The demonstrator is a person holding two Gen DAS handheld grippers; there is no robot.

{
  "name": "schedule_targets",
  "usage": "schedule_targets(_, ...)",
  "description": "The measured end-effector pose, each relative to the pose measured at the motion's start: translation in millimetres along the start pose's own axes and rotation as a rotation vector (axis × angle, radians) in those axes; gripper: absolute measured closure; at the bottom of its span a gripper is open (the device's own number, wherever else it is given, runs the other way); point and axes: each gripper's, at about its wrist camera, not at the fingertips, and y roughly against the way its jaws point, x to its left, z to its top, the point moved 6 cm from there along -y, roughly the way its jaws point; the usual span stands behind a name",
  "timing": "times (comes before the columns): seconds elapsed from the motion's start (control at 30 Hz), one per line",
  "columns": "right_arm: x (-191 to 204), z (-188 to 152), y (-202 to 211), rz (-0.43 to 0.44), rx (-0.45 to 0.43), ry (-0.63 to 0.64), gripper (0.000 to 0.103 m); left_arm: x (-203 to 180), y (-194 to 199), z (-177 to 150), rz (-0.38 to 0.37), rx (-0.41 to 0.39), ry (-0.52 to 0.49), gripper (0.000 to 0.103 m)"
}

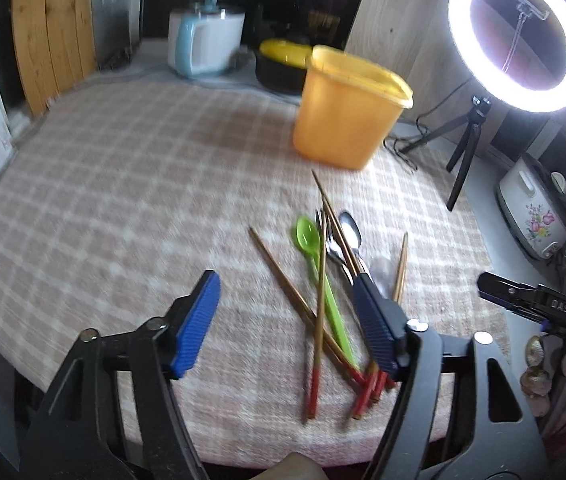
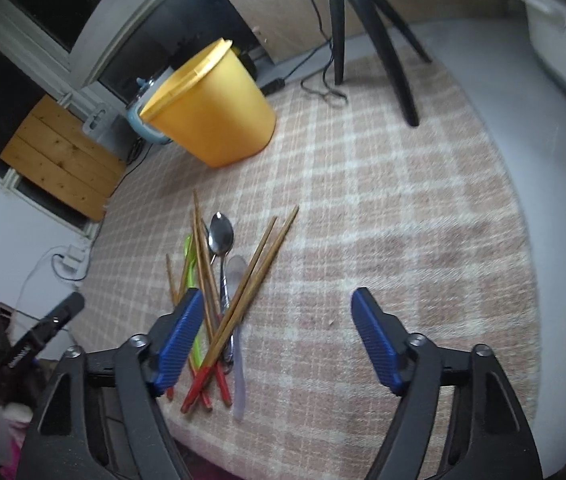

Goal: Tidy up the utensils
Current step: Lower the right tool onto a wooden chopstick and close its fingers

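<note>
Both grippers above the near edge of a table [image 1: 123,184] spread with a checked cloth. Left gripper [image 1: 287,320] open at medium width, nothing between the blue pads [image 1: 199,320]; right-hand pad in front of the utensil pile. Right gripper [image 2: 277,336] likewise part open and empty, left-hand pad overlapping the pile. Pile near the near edge, toward the middle: red-tipped chopsticks [image 1: 319,308] crossed over a green spoon [image 1: 323,276], a metal spoon [image 2: 221,236], a fork [image 1: 333,250] and a pale translucent spoon [image 2: 239,320]. Orange tub [image 1: 347,112] upright and open toward the far edge, well apart from the pile. Ring light [image 1: 519,36] on a tripod [image 2: 367,28] at the far right corner.
</note>
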Motion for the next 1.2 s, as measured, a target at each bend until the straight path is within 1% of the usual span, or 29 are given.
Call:
schedule_targets(0.03, 0, 0, -3, 0.009, 0.011, -0.001, 0.040, -1, -3, -2, -0.007, 0.019, 0.005, 0.041)
schedule_targets(0.13, 0, -4, -20, 0.069, 0.075, -0.044, 0.048, -2, -12, -6, -0.023, 0.058, 0.004, 0.044)
schedule_targets(0.17, -1, -5, -24, 0.088, 0.095, -0.062, 0.050, -3, -16, -7, -0.035, 0.075, 0.004, 0.047)
schedule_targets(0.23, -1, -8, -33, 0.113, 0.126, -0.091, 0.059, -5, -23, -8, -0.059, 0.103, 0.010, 0.050)
schedule_targets(0.33, -1, -11, -45, 0.132, 0.159, -0.129, 0.066, -8, -34, -5, -0.084, 0.131, -0.005, 0.052)
schedule_targets(0.4, 0, -11, -51, 0.143, 0.172, -0.154, 0.071, -10, -40, -3, -0.099, 0.138, -0.024, 0.052)
schedule_targets(0.57, 1, -8, -59, 0.157, 0.173, -0.219, 0.078, -12, -55, 3, -0.161, 0.184, -0.040, 0.054)
schedule_targets(0.63, 0, -7, -62, 0.140, 0.174, -0.235, 0.086, -12, -60, 5, -0.169, 0.194, -0.059, 0.054)
schedule_targets(0.77, -6, -9, -69, 0.125, 0.167, -0.314, 0.087, -14, -72, 6, -0.212, 0.227, -0.088, 0.056)
schedule_targets(0.8, -6, -10, -71, 0.115, 0.165, -0.326, 0.090, -15, -76, 7, -0.220, 0.237, -0.099, 0.057)
schedule_targets(0.87, -7, -10, -73, 0.111, 0.158, -0.353, 0.090, -15, -82, 8, -0.239, 0.253, -0.109, 0.059)
schedule_targets(0.9, -8, -11, -74, 0.105, 0.155, -0.364, 0.090, -16, -84, 9, -0.248, 0.259, -0.108, 0.063)
schedule_targets(1.03, -9, -11, -77, 0.084, 0.144, -0.400, 0.090, -17, -93, 13, -0.290, 0.284, -0.116, 0.063)
schedule_targets(1.2, -4, -5, -82, 0.059, 0.151, -0.410, 0.090, -16, -101, 13, -0.297, 0.319, -0.134, 0.067)
